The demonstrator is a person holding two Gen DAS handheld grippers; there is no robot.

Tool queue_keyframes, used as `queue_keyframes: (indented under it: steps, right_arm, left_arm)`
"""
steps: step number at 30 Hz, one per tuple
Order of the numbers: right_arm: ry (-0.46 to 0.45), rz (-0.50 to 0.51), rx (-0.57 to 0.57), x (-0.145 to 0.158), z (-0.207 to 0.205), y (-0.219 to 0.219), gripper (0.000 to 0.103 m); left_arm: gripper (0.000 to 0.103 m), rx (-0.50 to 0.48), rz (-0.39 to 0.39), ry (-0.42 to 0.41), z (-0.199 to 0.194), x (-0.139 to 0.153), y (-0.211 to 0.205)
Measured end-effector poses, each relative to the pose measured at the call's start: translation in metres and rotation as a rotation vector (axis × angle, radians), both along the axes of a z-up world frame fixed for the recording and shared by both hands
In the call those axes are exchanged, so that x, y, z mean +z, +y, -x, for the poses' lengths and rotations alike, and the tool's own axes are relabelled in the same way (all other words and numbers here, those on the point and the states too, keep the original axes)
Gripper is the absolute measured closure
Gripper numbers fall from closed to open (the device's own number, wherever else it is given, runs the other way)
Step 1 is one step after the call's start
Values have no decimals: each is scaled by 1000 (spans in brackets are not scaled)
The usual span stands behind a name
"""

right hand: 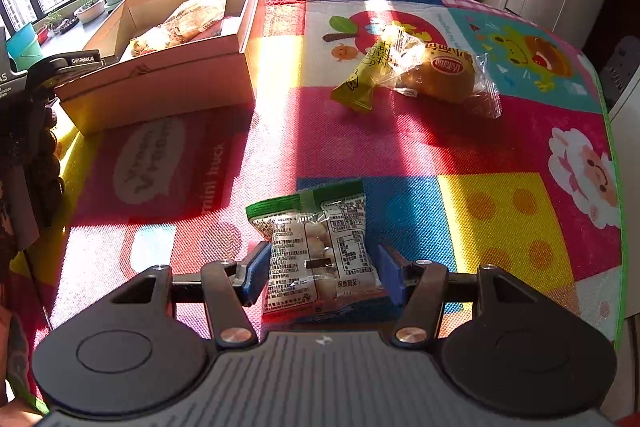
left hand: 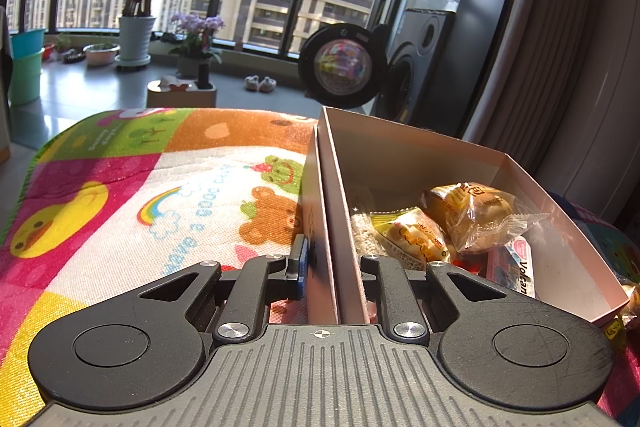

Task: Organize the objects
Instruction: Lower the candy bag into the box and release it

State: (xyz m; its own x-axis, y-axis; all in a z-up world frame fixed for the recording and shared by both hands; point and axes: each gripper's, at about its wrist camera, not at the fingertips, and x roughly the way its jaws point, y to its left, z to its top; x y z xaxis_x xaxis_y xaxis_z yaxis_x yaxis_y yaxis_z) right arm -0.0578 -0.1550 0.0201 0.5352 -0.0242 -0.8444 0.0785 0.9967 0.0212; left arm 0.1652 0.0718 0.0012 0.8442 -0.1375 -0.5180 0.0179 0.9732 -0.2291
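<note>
Snack packet (right hand: 318, 251) lies lengthwise between my right hand-held gripper's (right hand: 320, 273) open fingers, ungripped; my left hand-held gripper (left hand: 334, 267) pinches the box (left hand: 320, 227) wall.

Snacks and box (right hand: 168, 83) on the mat.
Box open, holding wrapped buns (left hand: 476, 215); green-topped packet (right hand: 316, 251) and wrapped bun (right hand: 440, 75) lie outside.

1. The left gripper (left hand: 326, 267) straddles the near wall of a cardboard box (left hand: 400, 151), one finger outside, one inside; the jaws press that wall.
2. Inside lie a wrapped bun (left hand: 476, 215), a yellow snack packet (left hand: 412, 237) and a pink-white packet (left hand: 516, 269), touching one another.
3. The box sits on a colourful cartoon mat (left hand: 132, 195); beyond stand a potted plant (left hand: 138, 27) and a washing machine (left hand: 404, 67).
</note>
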Motion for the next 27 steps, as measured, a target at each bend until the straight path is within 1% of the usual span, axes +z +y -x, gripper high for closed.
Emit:
queue_keyframes:
  steps: [4, 7, 11, 12, 13, 14, 17, 19, 21, 23, 24, 25, 27]
  right_arm:
    - [-22, 37, 19, -3, 4, 7, 45]
    - [-24, 19, 46, 5, 6, 10, 50]
    - [-62, 22, 86, 25, 11, 19, 53]
    - [-69, 21, 96, 30, 13, 22, 56]
    - [-76, 17, 108, 36, 13, 25, 64]
    - [-79, 10, 117, 41, 13, 28, 67]
    - [-112, -3, 143, 61, 12, 35, 68]
    - [-165, 45, 168, 76, 11, 40, 68]
    - [-203, 81, 163, 86, 12, 39, 68]
    - [-209, 84, 139, 87, 13, 33, 65]
    - [-199, 84, 125, 84, 13, 29, 56]
    - [-186, 88, 112, 79, 13, 26, 40]
    - [-151, 90, 104, 65, 12, 24, 24]
  left_arm:
    - [86, 0, 0, 0, 0, 0, 0]
    - [86, 0, 0, 0, 0, 0, 0]
    - [86, 0, 2, 0, 0, 0, 0]
    - [86, 0, 2, 0, 0, 0, 0]
    - [86, -1, 2, 1, 0, 0, -1]
    - [86, -1, 2, 1, 0, 0, -1]
    - [86, 0, 4, 0, 0, 0, 0]
    - [86, -1, 4, 1, 0, 0, 0]
    - [86, -1, 3, 1, 0, -1, -1]
    - [86, -1, 3, 1, 0, -1, -2]
    - [86, -1, 4, 1, 0, -1, -1]
    - [86, -1, 4, 1, 0, -1, -1]
    - [86, -1, 4, 1, 0, -1, -2]
